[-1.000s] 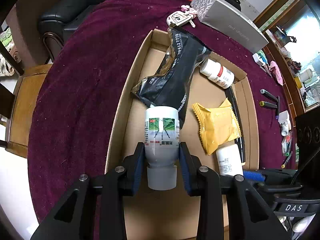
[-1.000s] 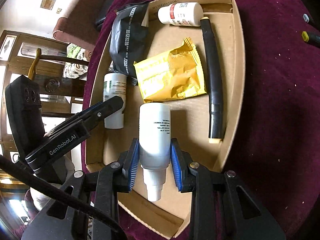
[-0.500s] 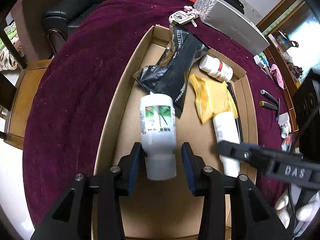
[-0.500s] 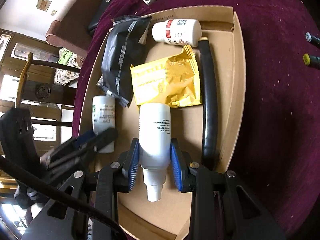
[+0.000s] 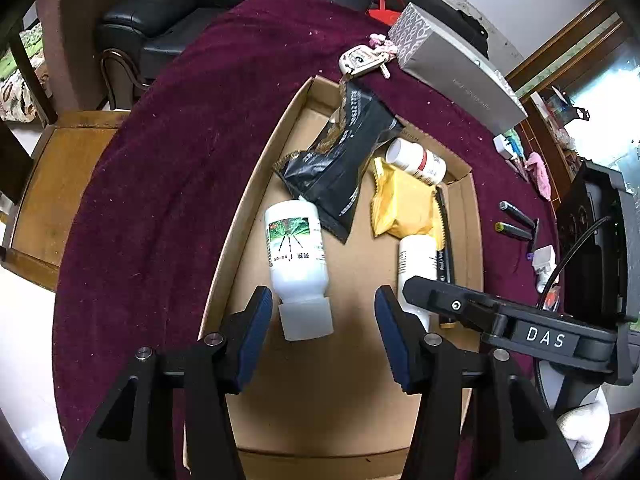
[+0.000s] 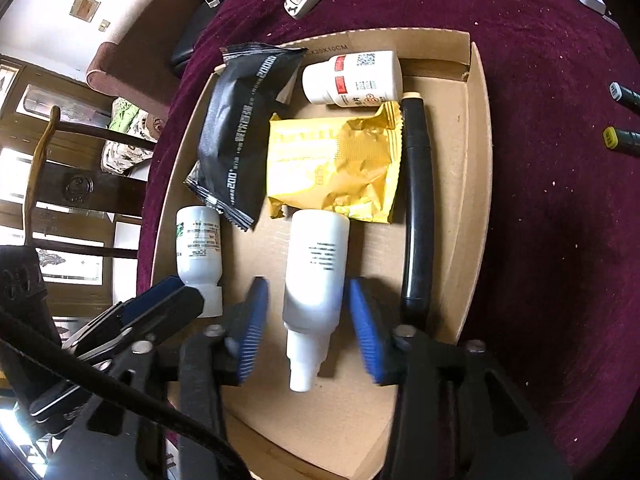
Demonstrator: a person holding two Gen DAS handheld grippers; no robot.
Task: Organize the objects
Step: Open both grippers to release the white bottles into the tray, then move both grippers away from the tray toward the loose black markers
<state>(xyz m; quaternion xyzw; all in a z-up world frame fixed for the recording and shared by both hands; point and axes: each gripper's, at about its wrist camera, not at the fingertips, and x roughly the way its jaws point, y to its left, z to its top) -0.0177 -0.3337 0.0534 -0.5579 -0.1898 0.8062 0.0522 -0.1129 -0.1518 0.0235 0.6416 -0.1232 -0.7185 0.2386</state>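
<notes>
I have both tongs spread wide over the cardboard tray (image 5: 256, 184), gripping nothing. The left tongs (image 5: 323, 334) straddle the labelled white bottle (image 5: 296, 252), lying by the tray's left wall; the right tongs (image 6: 308, 330) flank the spray bottle (image 6: 314, 276), lying mid-tray below the yellow packet (image 6: 332, 164). Both lie flat, so I judge them placed.

Bare cardboard lies near me in the box (image 5: 224, 264), room for my tongs. Farther in, the green-label bottle (image 5: 296, 256), spray bottle (image 6: 316, 276), black pouch (image 5: 340, 168) and yellow packet (image 6: 336, 168) crowd the floor. The black tube (image 6: 416, 208) lines the right wall; the far corner holds the red-label bottle (image 6: 356, 80).
</notes>
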